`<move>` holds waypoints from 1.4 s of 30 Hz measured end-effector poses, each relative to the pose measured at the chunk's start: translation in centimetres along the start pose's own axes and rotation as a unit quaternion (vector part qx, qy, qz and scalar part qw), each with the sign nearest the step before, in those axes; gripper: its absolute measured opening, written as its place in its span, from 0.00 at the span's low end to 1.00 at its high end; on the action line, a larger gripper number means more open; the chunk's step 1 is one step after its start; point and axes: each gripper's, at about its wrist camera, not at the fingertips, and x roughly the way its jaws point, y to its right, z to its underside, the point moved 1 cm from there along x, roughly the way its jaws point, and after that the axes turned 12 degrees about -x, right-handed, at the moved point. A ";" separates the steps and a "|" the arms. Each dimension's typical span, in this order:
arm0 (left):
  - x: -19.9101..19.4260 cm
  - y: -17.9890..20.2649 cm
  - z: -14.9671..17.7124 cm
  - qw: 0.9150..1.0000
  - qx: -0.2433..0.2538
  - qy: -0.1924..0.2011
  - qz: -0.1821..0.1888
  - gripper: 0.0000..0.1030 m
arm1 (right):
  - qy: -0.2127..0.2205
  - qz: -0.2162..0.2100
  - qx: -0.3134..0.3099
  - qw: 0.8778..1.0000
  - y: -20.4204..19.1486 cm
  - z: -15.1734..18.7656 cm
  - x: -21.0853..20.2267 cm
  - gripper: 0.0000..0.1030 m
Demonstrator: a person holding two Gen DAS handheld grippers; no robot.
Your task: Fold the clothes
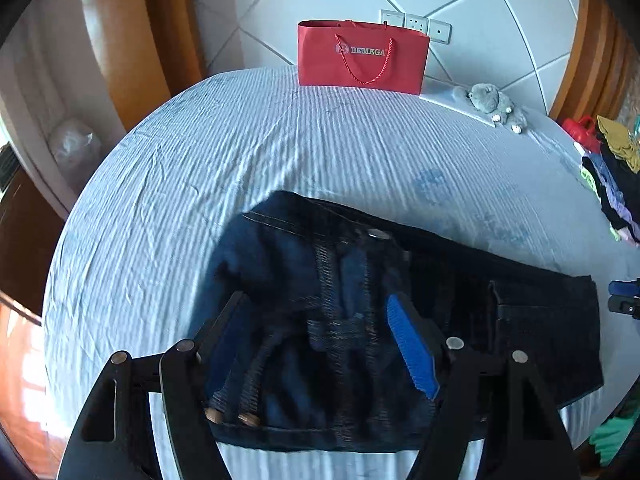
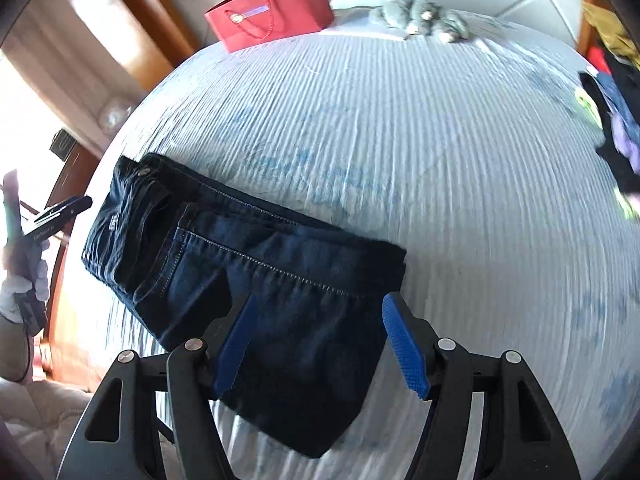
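The jeans (image 2: 248, 280) are lying folded into a short thick block near the front edge of the bed (image 2: 440, 160), with the waist and button toward the left side and the fold on the right. At the far left of the right wrist view a gloved hand (image 2: 24, 280) is holding the left gripper (image 1: 320, 344), which is hanging over the waist end with its jaws spread wide and nothing pinched between them. The right gripper (image 2: 316, 344) is hovering over the right end of the block, also released, its blue pads (image 2: 404, 348) standing apart above the denim. To my judgement the fold is almost finished, and the step now is pressing it flat or lifting it away; for this both tools should be closing on all layers together, near the two ends, so the block is not opening. The front edge of the bed is just beside the jeans, so pulling toward the person is risky. Behind the jeans the sheet is lying free up to the red bag (image 2: 276, 10) and the plush toy (image 2: 424, 14). At the right edge a pile of clothes (image 2: 616, 120) is lying, well apart.
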 end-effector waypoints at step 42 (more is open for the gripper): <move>-0.3 28.8 21.3 0.911 -0.351 -0.005 -0.218 0.83 | -0.016 -0.272 -0.599 0.753 5.0 0.3 4.8 0.61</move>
